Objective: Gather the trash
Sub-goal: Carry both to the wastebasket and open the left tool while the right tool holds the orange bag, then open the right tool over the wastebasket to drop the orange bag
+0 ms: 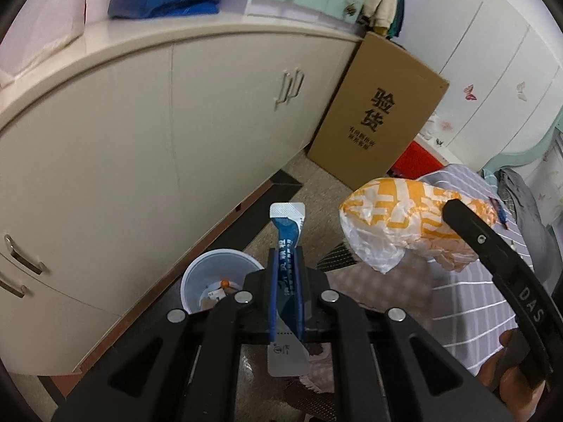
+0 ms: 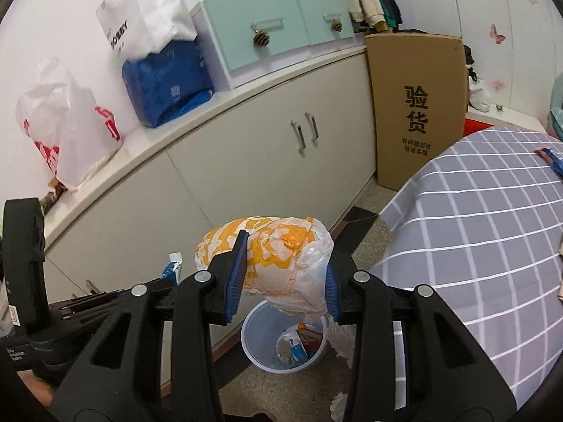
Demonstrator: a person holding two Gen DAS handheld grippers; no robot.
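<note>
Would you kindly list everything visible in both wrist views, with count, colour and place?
Sachet: one, blue and white, clamped in the left gripper.
Crumpled bag: one, orange and white, clamped in the right gripper above the bin.
Bin: one, pale blue-white, on the floor by the cabinet, trash inside.
Cabinet: one, cream, along the wall.
Cardboard box: one, brown, leaning at the cabinet's end.
Drawer unit: one, mint green, on the cabinet top.
Blue pack: one, on the cabinet top.
Plastic bags: two, white, on the cabinet top.
Checked cloth: one, grey and white, at right.
Left gripper: black, shut on the sachet.
Right gripper: black, blue pads, gripping the bag.
</note>
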